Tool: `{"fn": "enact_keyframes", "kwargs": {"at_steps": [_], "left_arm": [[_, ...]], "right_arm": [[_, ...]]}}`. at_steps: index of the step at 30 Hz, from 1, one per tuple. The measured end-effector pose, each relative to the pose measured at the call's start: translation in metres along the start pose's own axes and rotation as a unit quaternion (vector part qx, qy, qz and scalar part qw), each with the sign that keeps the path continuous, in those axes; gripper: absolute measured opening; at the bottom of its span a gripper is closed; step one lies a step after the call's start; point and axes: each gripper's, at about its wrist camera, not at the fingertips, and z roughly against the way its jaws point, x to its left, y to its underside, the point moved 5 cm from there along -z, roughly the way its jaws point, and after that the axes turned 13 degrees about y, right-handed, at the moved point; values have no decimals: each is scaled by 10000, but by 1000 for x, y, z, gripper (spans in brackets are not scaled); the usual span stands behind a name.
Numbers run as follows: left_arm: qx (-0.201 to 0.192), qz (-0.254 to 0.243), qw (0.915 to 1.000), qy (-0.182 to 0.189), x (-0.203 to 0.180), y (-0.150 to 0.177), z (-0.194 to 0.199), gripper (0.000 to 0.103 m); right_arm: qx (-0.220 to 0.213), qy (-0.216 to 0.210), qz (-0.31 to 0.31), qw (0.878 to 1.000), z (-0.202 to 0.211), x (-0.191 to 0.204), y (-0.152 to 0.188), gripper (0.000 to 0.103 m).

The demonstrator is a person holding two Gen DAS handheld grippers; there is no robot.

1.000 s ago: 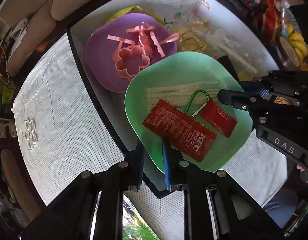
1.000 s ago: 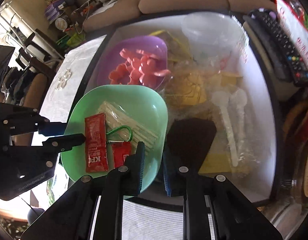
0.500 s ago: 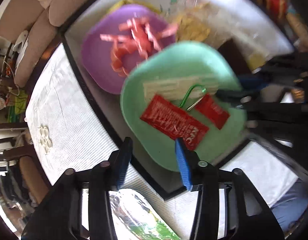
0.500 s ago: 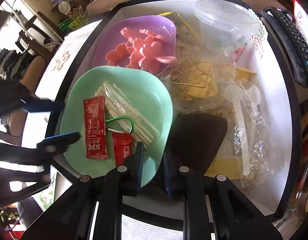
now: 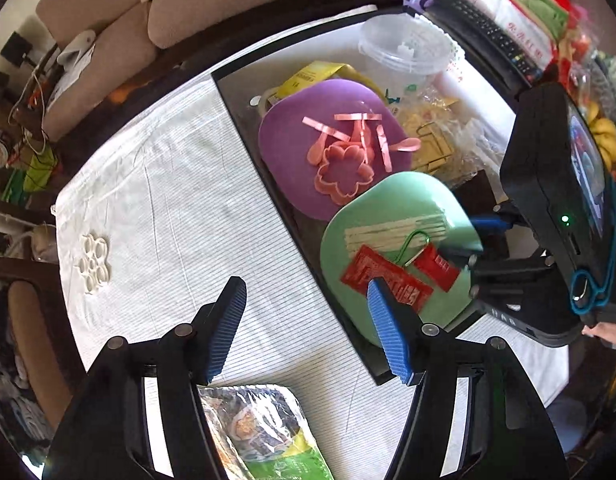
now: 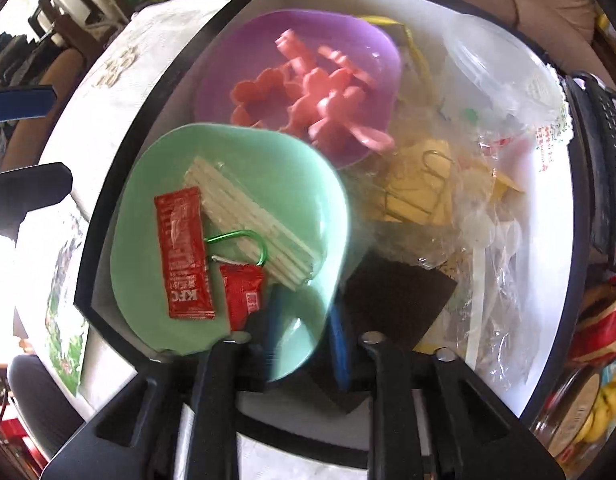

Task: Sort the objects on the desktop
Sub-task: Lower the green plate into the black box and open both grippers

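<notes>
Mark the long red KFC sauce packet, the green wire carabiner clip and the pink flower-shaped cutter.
Long red KFC sauce packet (image 6: 182, 254): right wrist view, middle of the packet.
Green wire carabiner clip (image 6: 251, 235): right wrist view, top of its curved loop.
Pink flower-shaped cutter (image 5: 345, 169): left wrist view, on its scalloped rim.

Domestic living room. A beige upholstered sofa with loose cushions (image 5: 211, 4) stands just behind a low table covered by a white pinstriped cloth (image 5: 179, 208). On the table lie a black-rimmed white tray (image 6: 548, 184) crowded with household oddments, a black remote control with coloured buttons (image 5: 488, 36) and a printed plastic snack packet (image 5: 263, 432). Dark wooden chairs (image 6: 63, 12) and tangled cables beside the sofa (image 5: 31, 92) complete the homely clutter.
</notes>
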Motion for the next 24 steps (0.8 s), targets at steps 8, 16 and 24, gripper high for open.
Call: {"fn": "enact_keyframes", "kwargs": {"at_steps": [8, 16, 24], "left_arm": [[-684, 768, 9936, 474, 76, 49, 25, 65], [-1588, 2045, 9655, 281, 233, 120, 63, 65], [-2155, 2807, 9351, -166, 376, 151, 49, 65]], "right_arm": [[-978, -295, -868, 9910, 52, -36, 19, 82], [-2595, -672, -951, 9587, 142, 24, -18, 82], [-2726, -725, -162, 9593, 106, 169, -102, 82]]}}
